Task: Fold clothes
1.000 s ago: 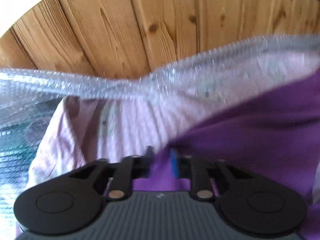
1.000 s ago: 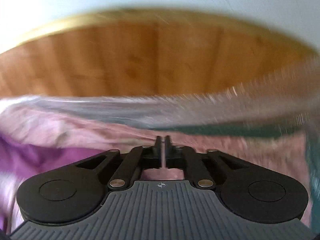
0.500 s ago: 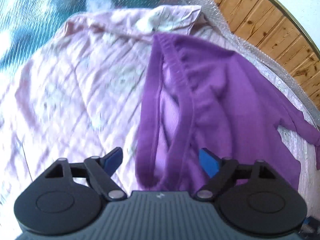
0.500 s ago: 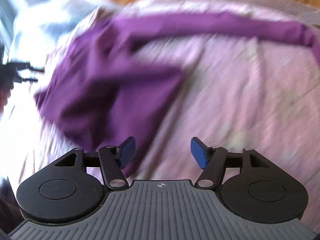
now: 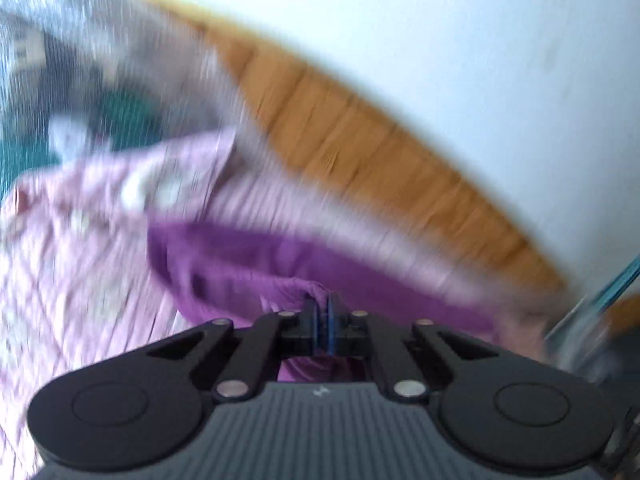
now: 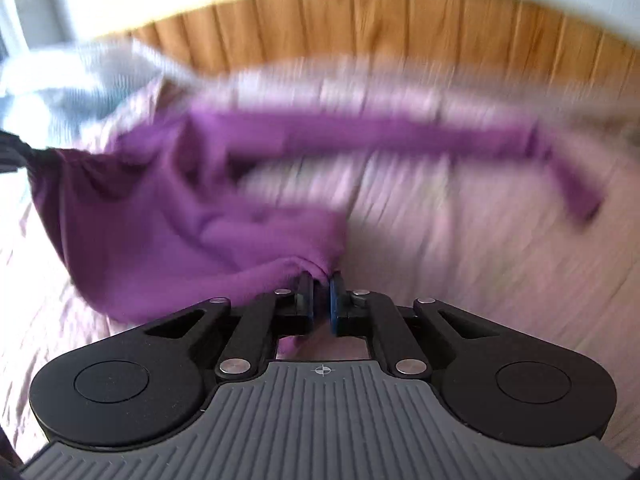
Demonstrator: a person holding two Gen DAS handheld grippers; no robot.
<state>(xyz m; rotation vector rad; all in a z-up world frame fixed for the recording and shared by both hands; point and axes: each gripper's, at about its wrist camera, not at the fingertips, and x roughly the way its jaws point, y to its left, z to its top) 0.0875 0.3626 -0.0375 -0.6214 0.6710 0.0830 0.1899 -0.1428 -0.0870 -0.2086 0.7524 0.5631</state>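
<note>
A purple long-sleeved top (image 6: pixel 192 216) lies on a pale pink patterned sheet (image 6: pixel 460 248), one sleeve (image 6: pixel 400 136) stretched to the right. My right gripper (image 6: pixel 321 280) is shut on a bunched edge of the top near its lower corner. My left gripper (image 5: pixel 321 304) is shut on another bunched edge of the same purple top (image 5: pixel 248 268). In the right wrist view the left gripper's dark tip (image 6: pixel 24 156) shows at the far left, gripping the top's far corner. Both views are motion-blurred.
A wooden plank headboard (image 6: pixel 400 24) runs along the back, with a white wall (image 5: pixel 460 60) above it. Clear bubble wrap (image 5: pixel 132 56) and a green surface (image 5: pixel 128 120) lie beyond the pink sheet (image 5: pixel 72 248).
Half a second ago both grippers were open above the top; now both have closed on its edges and the cloth is bunched and pulled between them.
</note>
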